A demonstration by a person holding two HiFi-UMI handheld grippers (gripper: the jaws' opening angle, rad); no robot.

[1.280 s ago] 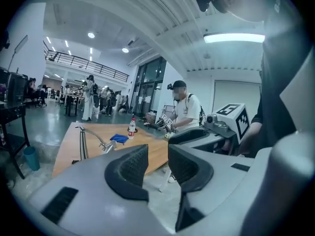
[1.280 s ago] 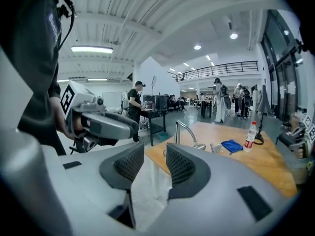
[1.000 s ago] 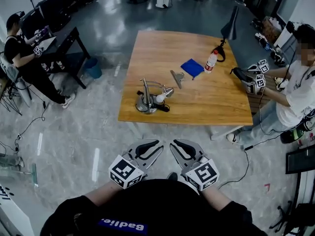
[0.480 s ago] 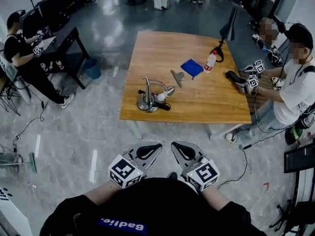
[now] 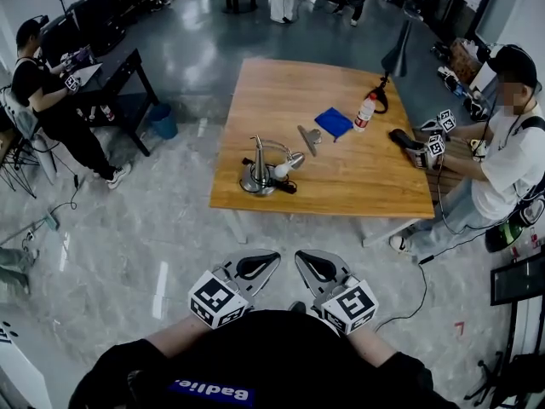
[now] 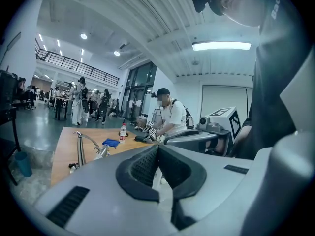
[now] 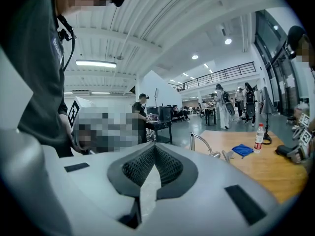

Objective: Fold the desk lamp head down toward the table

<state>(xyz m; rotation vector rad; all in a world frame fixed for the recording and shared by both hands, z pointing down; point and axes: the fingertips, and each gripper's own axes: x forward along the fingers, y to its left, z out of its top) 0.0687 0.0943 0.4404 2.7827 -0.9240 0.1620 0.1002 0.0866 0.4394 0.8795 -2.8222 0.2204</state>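
Note:
The silver desk lamp [image 5: 266, 170] stands on its round base near the front left corner of the wooden table [image 5: 358, 186], its arm bent over and its head low beside the base. My left gripper [image 5: 274, 255] and right gripper [image 5: 299, 255] are side by side close to my body, well short of the table, over the floor. Both are shut with nothing between the pads. In the left gripper view the lamp [image 6: 87, 145] shows far off beyond the left gripper [image 6: 157, 147]. The right gripper view shows the lamp [image 7: 205, 144] to the right of the right gripper [image 7: 154, 146].
On the table lie a blue cloth [image 5: 333, 122], a plastic bottle [image 5: 364, 109] and a small metal piece [image 5: 306, 135]. A black lamp [image 5: 397, 51] stands at its far right. A person [image 5: 507, 152] at the right edge holds grippers [image 5: 428, 146] on it. A seated person, black desk [image 5: 115, 66] and blue bin [image 5: 162, 119] are at left.
Both my grippers' jaws have drawn together. I have come slightly nearer the table. The person at the right has shifted their grippers along the table edge.

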